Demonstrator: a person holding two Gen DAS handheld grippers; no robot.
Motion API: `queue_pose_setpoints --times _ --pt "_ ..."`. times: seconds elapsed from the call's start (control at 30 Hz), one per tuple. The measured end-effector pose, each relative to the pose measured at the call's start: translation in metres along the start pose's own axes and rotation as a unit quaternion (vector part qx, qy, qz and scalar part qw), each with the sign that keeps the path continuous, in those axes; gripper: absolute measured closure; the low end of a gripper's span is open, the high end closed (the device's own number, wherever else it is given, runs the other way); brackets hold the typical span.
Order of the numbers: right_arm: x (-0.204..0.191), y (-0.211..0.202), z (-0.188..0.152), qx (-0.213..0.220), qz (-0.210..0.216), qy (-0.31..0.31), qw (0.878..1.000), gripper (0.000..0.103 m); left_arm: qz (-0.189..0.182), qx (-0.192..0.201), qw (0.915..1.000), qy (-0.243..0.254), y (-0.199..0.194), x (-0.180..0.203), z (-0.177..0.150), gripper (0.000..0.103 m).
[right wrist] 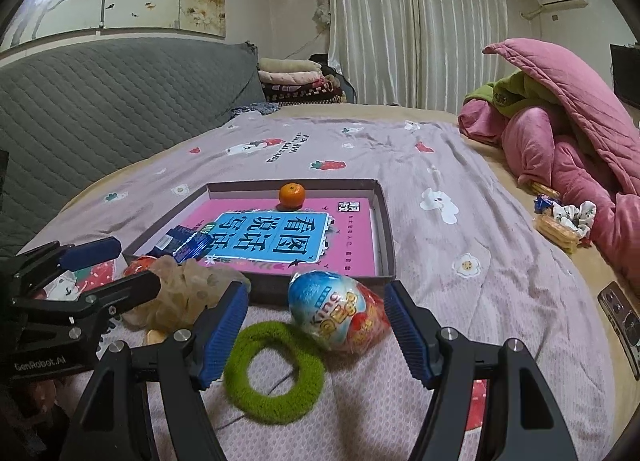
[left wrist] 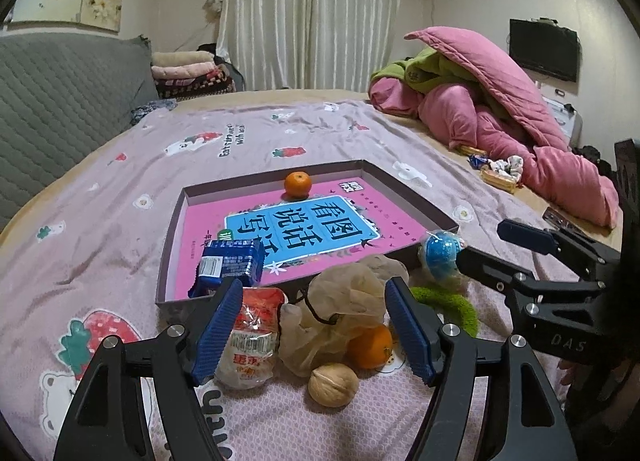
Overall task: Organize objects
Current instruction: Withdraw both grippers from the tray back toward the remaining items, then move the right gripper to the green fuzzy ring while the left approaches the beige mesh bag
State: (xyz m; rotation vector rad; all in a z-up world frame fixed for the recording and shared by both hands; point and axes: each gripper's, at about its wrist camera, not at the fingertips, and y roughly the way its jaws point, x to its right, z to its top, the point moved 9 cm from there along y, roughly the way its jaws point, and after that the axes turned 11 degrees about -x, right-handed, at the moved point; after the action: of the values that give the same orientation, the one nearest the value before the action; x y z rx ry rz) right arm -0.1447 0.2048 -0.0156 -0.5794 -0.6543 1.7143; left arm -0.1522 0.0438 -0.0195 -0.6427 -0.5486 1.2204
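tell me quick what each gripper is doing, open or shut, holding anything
Left gripper: open, holding nothing; the beige mesh pouf lies between its jaws, untouched.
Right gripper: open, holding nothing; the toy egg sits between its jaws.

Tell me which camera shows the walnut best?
The left wrist view: the walnut lies whole and close on the bedsheet, in front of the mesh bag. The right wrist view does not show it; the mesh bag stands in the way.

tray [right wrist: 384, 221] centre free, snacks [left wrist: 256, 333] crowd front
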Motion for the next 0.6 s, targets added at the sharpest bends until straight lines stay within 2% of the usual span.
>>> queue_pose_setpoints --times 0.6 --pt "-0.012 -0.002 -0.016 -0.011 -0.007 -0.021 1.0 0.033 -0.002 -0.003 1.0 -0.008 -0.011 0.003 -0.013 0.028"
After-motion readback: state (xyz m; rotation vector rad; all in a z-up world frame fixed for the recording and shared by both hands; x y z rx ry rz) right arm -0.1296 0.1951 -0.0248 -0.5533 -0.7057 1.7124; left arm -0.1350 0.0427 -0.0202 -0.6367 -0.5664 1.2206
